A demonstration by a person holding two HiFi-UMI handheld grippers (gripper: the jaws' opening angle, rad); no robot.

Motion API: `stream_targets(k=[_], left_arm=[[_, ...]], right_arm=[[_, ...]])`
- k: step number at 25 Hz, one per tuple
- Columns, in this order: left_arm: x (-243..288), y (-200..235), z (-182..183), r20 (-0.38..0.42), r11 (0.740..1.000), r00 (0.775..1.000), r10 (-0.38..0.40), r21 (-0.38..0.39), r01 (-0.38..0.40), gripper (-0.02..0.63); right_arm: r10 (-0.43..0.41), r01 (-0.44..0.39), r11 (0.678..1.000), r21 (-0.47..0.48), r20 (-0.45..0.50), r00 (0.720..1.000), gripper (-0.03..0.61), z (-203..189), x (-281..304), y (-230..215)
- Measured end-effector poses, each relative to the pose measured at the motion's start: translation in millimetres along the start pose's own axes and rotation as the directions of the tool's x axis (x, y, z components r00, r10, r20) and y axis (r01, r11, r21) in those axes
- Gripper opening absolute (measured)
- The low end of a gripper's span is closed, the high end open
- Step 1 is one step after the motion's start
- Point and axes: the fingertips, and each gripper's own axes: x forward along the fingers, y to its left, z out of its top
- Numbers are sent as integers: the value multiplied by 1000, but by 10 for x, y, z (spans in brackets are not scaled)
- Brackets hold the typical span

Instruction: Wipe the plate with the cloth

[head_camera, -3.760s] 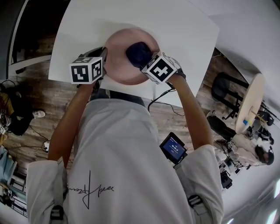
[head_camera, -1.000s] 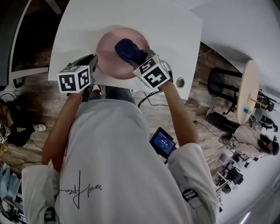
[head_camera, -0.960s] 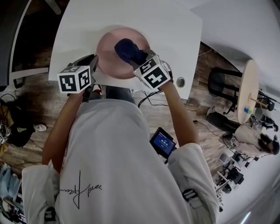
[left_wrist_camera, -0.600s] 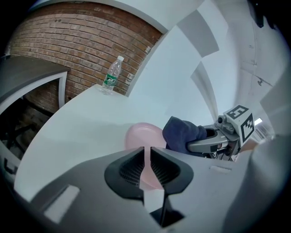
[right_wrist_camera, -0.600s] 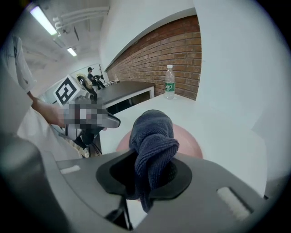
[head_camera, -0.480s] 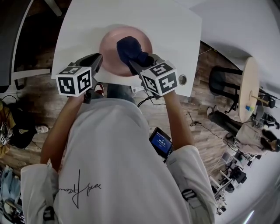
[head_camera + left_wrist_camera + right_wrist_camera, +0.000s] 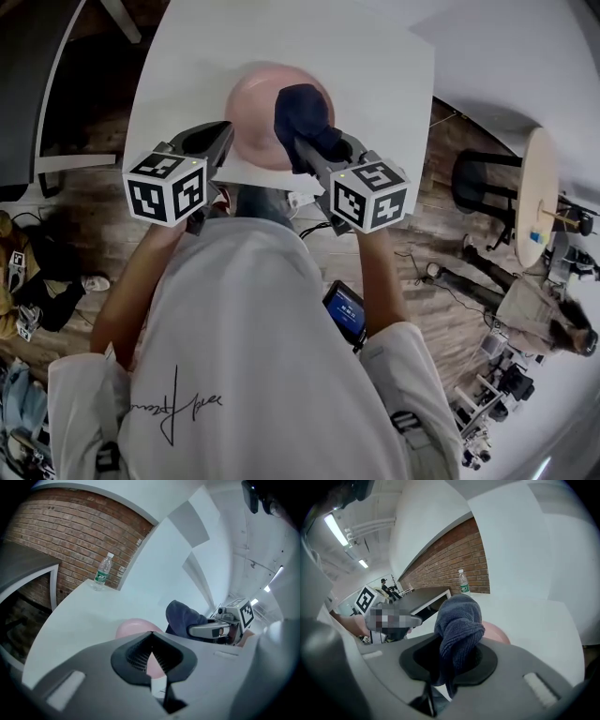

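Cloth [image 7: 459, 616] bunched in right claw [image 7: 456, 643], over pink plate [image 7: 251, 117]

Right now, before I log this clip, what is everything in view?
table: one, white, under the plate
plate: one, pink, near the table's front edge
cloth: one, dark blue, bunched over the plate
bottle: one, clear with green label, at the table's far edge by the brick wall
left gripper: one, grey, beside the plate; fingers have just been closing, now together, empty
right gripper: one, grey, fingers shut on the cloth
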Motion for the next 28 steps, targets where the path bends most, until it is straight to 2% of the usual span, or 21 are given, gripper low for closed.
stream_targets(k=[7, 11, 22, 28], left_arm=[[-38, -345, 228, 49, 998, 997, -63, -28, 64, 14], [-106, -445, 202, 57, 996, 995, -80, -37, 82, 12], [-385, -319, 58, 42, 999, 998, -44, -11, 45, 9], [-238, -202, 182, 15, 999, 999, -35, 5, 35, 8]], right_arm=[[-13, 11, 1000, 28, 71, 997, 78, 37, -277, 32], [-19, 15, 999, 46, 82, 996, 78, -42, -353, 88], [-28, 27, 999, 23, 80, 996, 78, -70, -482, 356], [-33, 32, 999, 18, 76, 997, 77, 92, -394, 234]])
